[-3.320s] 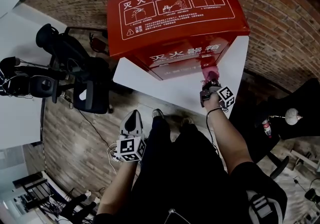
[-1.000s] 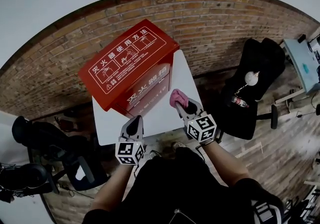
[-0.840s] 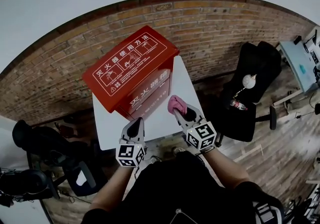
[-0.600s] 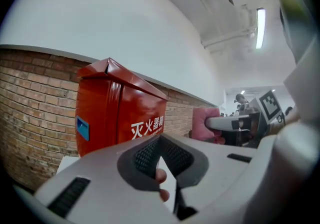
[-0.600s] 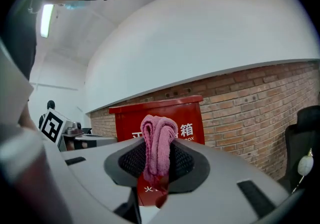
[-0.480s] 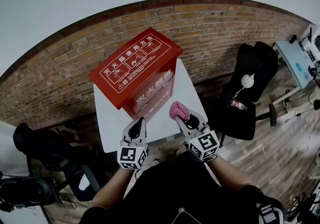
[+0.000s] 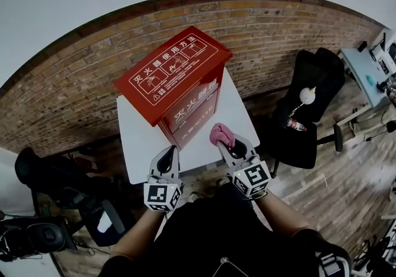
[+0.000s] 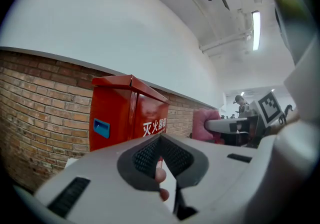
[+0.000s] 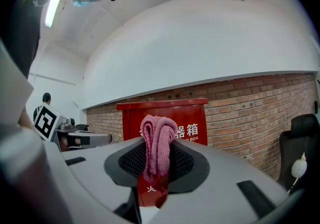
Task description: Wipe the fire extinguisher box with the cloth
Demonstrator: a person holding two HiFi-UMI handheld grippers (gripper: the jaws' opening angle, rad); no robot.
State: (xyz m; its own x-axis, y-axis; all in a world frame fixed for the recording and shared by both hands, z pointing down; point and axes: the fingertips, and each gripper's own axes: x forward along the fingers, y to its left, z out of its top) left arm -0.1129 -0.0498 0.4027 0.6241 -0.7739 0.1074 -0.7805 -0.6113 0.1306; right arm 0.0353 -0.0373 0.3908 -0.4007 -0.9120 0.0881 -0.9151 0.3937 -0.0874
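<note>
The red fire extinguisher box (image 7: pixel 176 81) stands on a white table (image 7: pixel 232 112) against a brick wall; it also shows as the red box (image 8: pixel 125 113) and the red box (image 9: pixel 192 118). My right gripper (image 7: pixel 224 140) is shut on a folded pink cloth (image 7: pixel 220 134), held near the table's front edge, short of the box's front face. The pink cloth (image 9: pixel 157 140) sticks up between the jaws of the right gripper (image 9: pixel 157 160). My left gripper (image 7: pixel 167 157) hangs at the table's front edge, shut with nothing in it; the left gripper (image 8: pixel 160 155) shows its jaws closed together.
A brick wall (image 7: pixel 278 28) runs behind the table. Black office chairs stand at the right (image 7: pixel 309 109) and lower left (image 7: pixel 55 177). A desk (image 7: pixel 371 65) sits at the far right on the wooden floor (image 7: pixel 346 189).
The person has stepped back and raised the view since 3.3 s ago, when the cloth was against the box's front. Over the last second both grippers hold nearly still near the table's front edge.
</note>
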